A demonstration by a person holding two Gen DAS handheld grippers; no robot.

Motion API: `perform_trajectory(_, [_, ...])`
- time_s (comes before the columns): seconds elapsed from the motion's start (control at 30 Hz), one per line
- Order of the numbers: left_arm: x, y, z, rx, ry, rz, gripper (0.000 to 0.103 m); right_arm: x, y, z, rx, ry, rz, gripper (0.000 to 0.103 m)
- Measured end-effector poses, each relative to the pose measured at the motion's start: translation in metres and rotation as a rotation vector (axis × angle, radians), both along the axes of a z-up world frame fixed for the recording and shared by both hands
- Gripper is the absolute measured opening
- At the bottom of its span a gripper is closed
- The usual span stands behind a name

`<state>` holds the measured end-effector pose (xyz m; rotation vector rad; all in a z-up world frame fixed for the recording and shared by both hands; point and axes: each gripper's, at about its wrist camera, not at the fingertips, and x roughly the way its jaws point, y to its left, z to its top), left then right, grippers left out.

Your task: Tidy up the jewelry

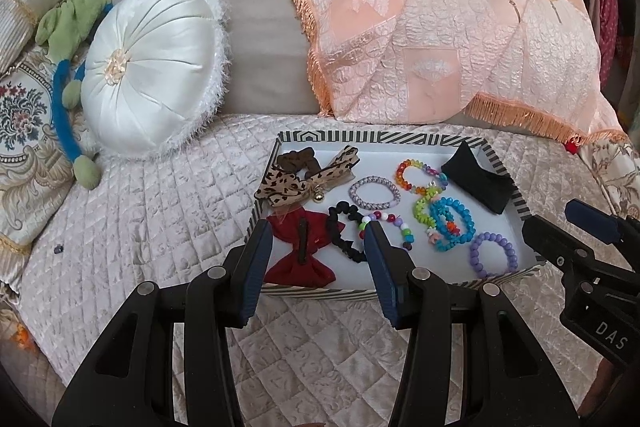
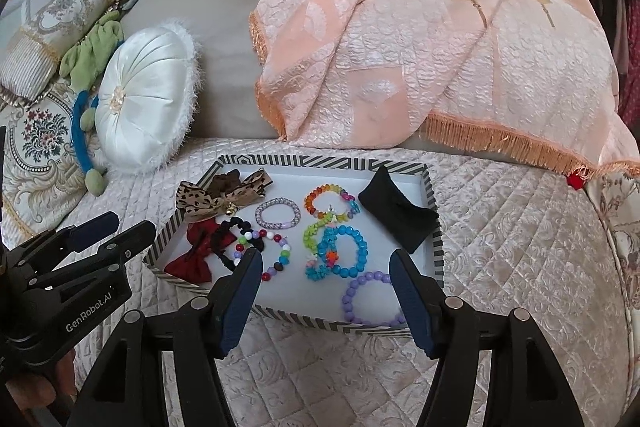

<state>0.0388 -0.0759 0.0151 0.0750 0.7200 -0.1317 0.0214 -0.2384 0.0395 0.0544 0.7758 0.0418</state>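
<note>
Hovering open tongs (image 2: pixel 324 259) overhang tray's near rim (image 2: pixel 304 319).

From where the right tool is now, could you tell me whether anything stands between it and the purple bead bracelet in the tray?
Nothing visible does. The right tool is open and empty, hanging over the tray's near rim, and the purple bead bracelet lies flat just inside that rim, apart from the blue bracelets beyond it.

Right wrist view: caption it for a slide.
Open right gripper above striped tray of beaded bracelets, purple bracelet nearest.
</note>
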Motion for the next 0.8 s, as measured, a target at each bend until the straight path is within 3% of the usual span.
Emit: perform_trajectory(0.8, [0.0013,-0.0024,-0.0007,0.014,-0.012,0.014,0.047,-0.0006,-0.0077,-0.0030,0.012,0.011,-0.015,0.064])
